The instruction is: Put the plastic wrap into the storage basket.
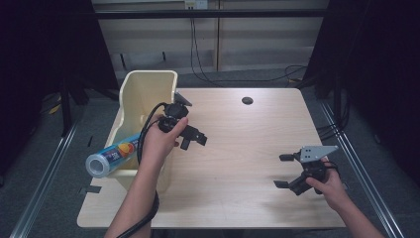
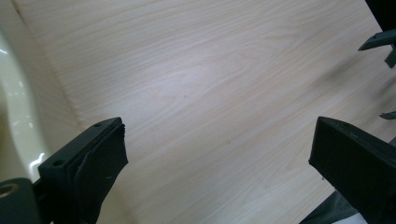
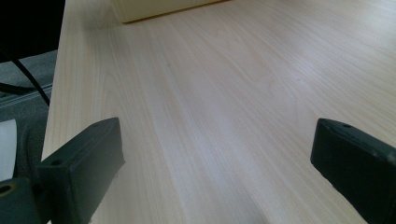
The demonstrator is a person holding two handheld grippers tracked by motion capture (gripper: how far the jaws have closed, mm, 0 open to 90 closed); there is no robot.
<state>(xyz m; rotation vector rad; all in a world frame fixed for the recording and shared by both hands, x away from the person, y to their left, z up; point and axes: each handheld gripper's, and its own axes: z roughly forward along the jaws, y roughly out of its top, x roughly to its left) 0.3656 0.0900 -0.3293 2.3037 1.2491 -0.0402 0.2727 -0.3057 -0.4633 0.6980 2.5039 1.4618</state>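
Two black two-jaw grippers, left (image 1: pixel 192 139) and right (image 1: pixel 283 171), both gaping wide, gripping nothing; one shiny blue cylindrical can (image 1: pixel 111 155) is lying in one cream plastic bin (image 1: pixel 148 87).

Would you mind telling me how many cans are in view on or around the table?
1: a can lies on its side in the cream bin at the table's left edge; the bin may hide others.

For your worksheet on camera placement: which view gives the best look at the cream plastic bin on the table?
The high view: the cream plastic bin shows whole at the table's left edge, a blue cylindrical can leaning out of it. The left gripper view catches just a glossy strip of the bin's wall; the right gripper view just its bottom edge.
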